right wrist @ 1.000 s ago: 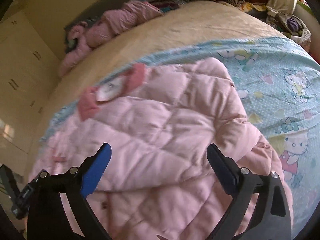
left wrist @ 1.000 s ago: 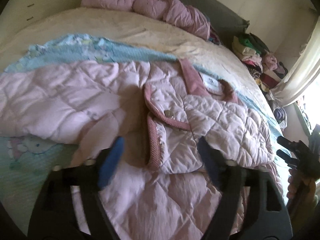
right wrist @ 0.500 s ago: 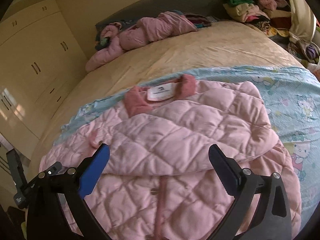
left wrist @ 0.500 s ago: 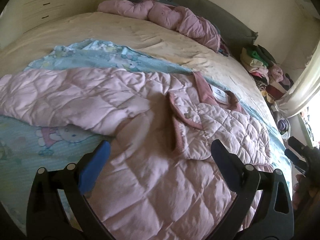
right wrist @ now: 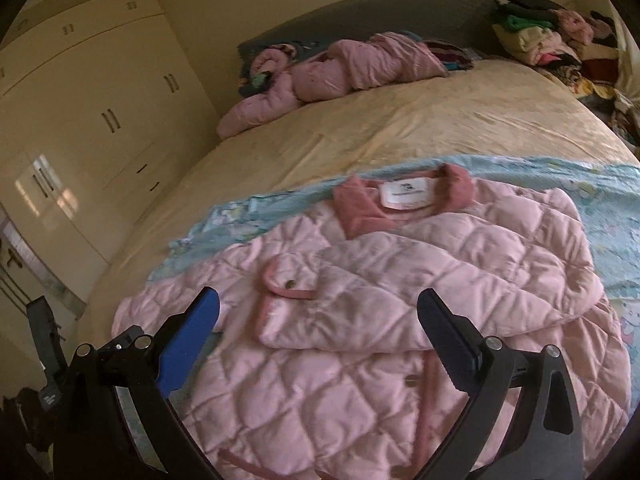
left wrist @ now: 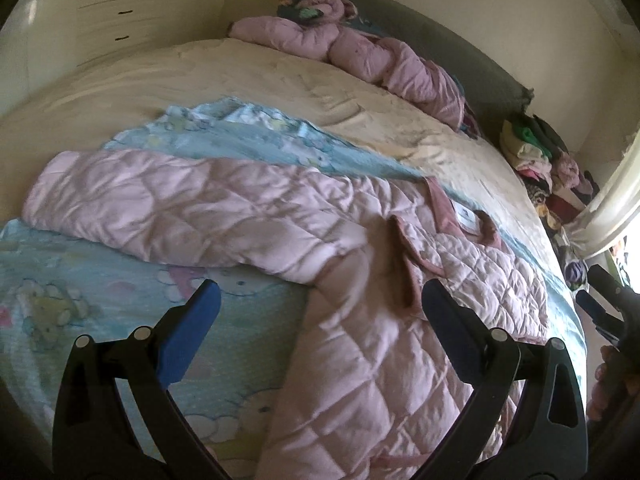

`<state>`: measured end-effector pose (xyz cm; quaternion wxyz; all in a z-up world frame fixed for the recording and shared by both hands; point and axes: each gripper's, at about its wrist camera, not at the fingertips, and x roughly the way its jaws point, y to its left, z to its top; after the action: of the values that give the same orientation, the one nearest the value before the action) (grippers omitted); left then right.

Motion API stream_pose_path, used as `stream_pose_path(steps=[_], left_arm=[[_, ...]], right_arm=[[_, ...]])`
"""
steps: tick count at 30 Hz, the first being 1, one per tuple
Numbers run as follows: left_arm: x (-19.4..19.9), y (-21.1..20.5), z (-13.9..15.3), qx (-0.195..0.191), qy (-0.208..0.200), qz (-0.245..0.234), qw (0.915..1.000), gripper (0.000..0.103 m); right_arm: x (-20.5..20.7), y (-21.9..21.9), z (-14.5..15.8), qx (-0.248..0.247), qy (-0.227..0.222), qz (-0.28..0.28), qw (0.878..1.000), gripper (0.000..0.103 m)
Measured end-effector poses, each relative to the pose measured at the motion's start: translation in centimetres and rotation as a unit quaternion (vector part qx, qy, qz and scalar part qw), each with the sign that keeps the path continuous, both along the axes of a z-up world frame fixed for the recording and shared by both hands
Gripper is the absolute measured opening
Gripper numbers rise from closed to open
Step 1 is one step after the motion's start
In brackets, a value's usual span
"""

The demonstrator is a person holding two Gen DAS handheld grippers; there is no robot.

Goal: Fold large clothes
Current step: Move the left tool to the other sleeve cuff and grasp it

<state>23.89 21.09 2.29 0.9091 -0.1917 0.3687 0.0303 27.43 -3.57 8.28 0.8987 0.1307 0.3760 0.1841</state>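
Note:
A pink quilted jacket (left wrist: 340,320) lies on a light blue cartoon-print sheet (left wrist: 240,144) on the bed. One sleeve (left wrist: 160,208) stretches out to the left; the other (right wrist: 460,268) is folded across the chest below the darker pink collar (right wrist: 404,200). My left gripper (left wrist: 320,312) hovers open over the jacket's left edge, with nothing between its blue pads. Above the jacket's lower body my right gripper (right wrist: 320,320) is also open and holds nothing. The right gripper (left wrist: 600,312) shows at the edge of the left wrist view.
A second pink padded garment (right wrist: 340,68) lies crumpled by the grey headboard (right wrist: 400,12). A pile of mixed clothes (right wrist: 552,36) sits beside the bed at the far right. Cream wardrobes (right wrist: 80,120) stand on the left. The beige bedspread (right wrist: 400,128) lies beyond the blue sheet.
Both grippers have pulled back and risen from the jacket, so more of the bed shows. The left jaws opened wider. The right sleeve stays folded over the chest.

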Motion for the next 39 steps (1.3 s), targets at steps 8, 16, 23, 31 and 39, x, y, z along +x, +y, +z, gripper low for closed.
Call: stream_pose_path(steps=[8, 16, 23, 31, 39], left_arm=[[-1.5, 3.6, -0.3, -0.010, 0.000, 0.031, 0.9995, 0.094], [-2.2, 6.5, -1.0, -0.014, 0.004, 0.054, 0.9984, 0.094], [-2.2, 8.8, -2.0, -0.023, 0.010, 0.072, 0.9971, 0.094], [-2.5, 12.1, -4.3, -0.045, 0.024, 0.100, 0.9936, 0.094], [-2.5, 15.4, -6.9, -0.073, 0.037, 0.127, 0.9885, 0.094]], right_arm=[[-0.1, 4.9, 0.9, -0.006, -0.011, 0.038, 0.999, 0.099], [0.0, 9.2, 0.5, -0.014, -0.013, 0.072, 0.997, 0.099], [0.5, 12.9, -0.5, -0.026, -0.008, 0.104, 0.994, 0.099], [0.2, 16.7, -2.5, -0.040, 0.004, 0.139, 0.989, 0.099], [0.3, 19.0, -5.1, -0.048, 0.025, 0.157, 0.986, 0.099]])
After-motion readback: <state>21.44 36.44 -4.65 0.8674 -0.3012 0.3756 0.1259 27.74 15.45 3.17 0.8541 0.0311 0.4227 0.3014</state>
